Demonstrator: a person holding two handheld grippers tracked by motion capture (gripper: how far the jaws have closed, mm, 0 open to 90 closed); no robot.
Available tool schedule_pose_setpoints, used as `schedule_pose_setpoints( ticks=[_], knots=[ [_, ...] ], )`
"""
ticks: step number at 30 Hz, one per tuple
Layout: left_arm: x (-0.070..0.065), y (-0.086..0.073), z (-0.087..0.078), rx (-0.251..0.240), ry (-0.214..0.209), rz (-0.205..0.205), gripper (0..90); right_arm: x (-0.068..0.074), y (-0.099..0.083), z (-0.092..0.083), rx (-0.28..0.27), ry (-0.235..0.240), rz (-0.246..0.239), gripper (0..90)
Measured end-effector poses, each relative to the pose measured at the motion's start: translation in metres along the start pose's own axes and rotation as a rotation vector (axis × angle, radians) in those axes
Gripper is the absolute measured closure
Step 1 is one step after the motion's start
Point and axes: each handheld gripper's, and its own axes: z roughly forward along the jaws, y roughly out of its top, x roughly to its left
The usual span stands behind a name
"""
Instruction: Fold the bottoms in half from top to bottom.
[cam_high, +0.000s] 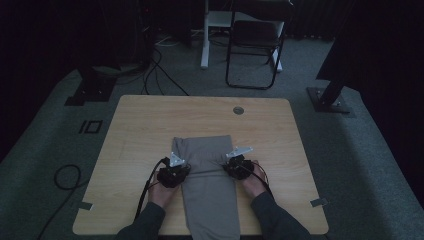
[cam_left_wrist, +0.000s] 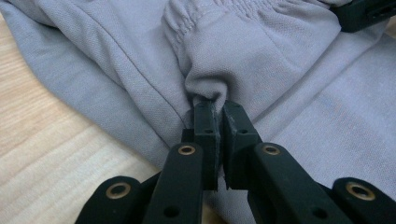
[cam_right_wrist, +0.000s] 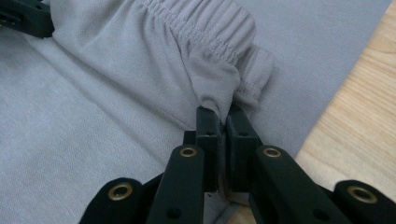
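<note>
A grey pair of trousers (cam_high: 207, 192) lies lengthwise on the wooden table (cam_high: 145, 125), its far part folded back over itself. My left gripper (cam_high: 175, 170) sits at the fold's left edge and my right gripper (cam_high: 239, 164) at its right edge. In the left gripper view the left gripper (cam_left_wrist: 218, 106) is shut on a pinch of the grey cloth (cam_left_wrist: 289, 93) just below the elastic waistband (cam_left_wrist: 187, 18). In the right gripper view the right gripper (cam_right_wrist: 225, 114) is shut on the waistband's corner (cam_right_wrist: 219, 56), low over the cloth (cam_right_wrist: 93, 116).
A round cable hole (cam_high: 238, 110) sits near the table's far edge. Beyond the table stand a black folding chair (cam_high: 255, 45) and a white desk leg (cam_high: 205, 40). Black stand bases (cam_high: 90, 90) (cam_high: 327, 97) and cables (cam_high: 67, 175) lie on the carpet. Bare wood (cam_right_wrist: 359, 126) borders the trousers.
</note>
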Motion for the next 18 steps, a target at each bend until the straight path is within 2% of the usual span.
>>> schedule_pose_setpoints(
  ticks=[6, 18],
  knots=[
    [0.008, 0.003, 0.004, -0.011, 0.015, -0.005, 85.3, -0.005, 0.005, 0.006, -0.013, 0.006, 0.019, 86.5],
    [0.033, 0.017, 0.019, -0.045, 0.052, -0.030, 85.3, -0.019, 0.024, 0.025, -0.040, -0.002, 0.055, 86.2]
  ],
)
